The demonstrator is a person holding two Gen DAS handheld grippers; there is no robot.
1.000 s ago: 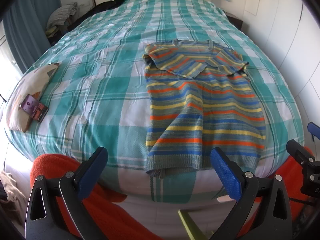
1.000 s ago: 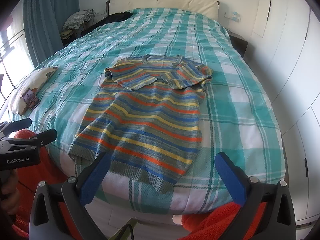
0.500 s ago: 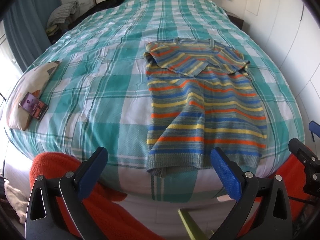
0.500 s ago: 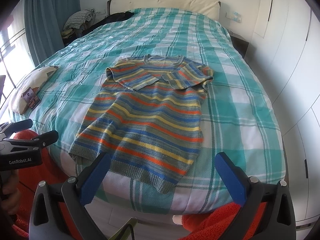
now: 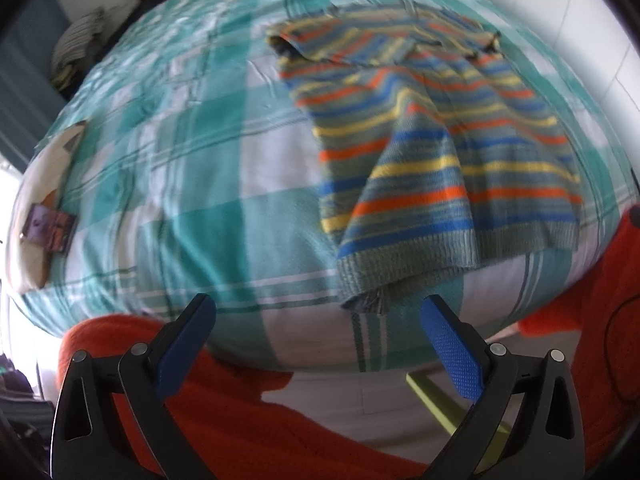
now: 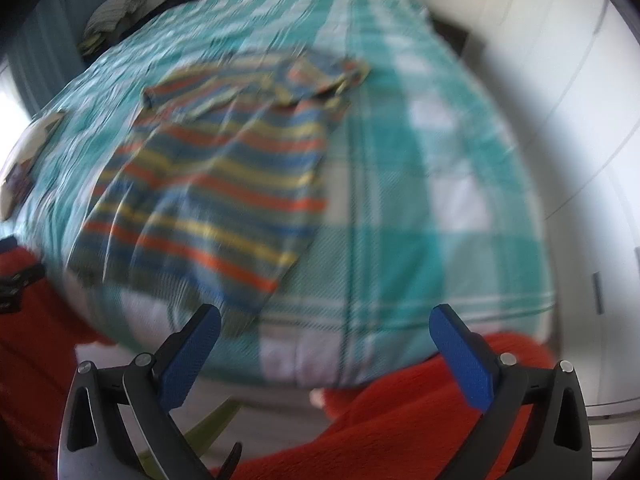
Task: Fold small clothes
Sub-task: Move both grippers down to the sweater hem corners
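Holding both tools low at the near edge of the bed (image 5: 208, 216), I have my left gripper (image 5: 320, 344) spread wide, its blue pads well apart and clamped on nothing. My right gripper (image 6: 326, 348) is just as wide apart and empty. The striped sweater (image 5: 440, 152) lies flat on the teal-and-white checked cover, its sleeves folded across the chest at the far end and its ribbed hem at the near edge of the mattress. In the left view one near corner of the hem droops over the edge, just beyond my right-hand pad (image 5: 450, 346). In the blurred right view the sweater (image 6: 216, 184) sits left of centre. A pillow (image 5: 44, 184) with a small dark object on it rests far left. My orange sleeves (image 6: 420, 420) fill the bottom.
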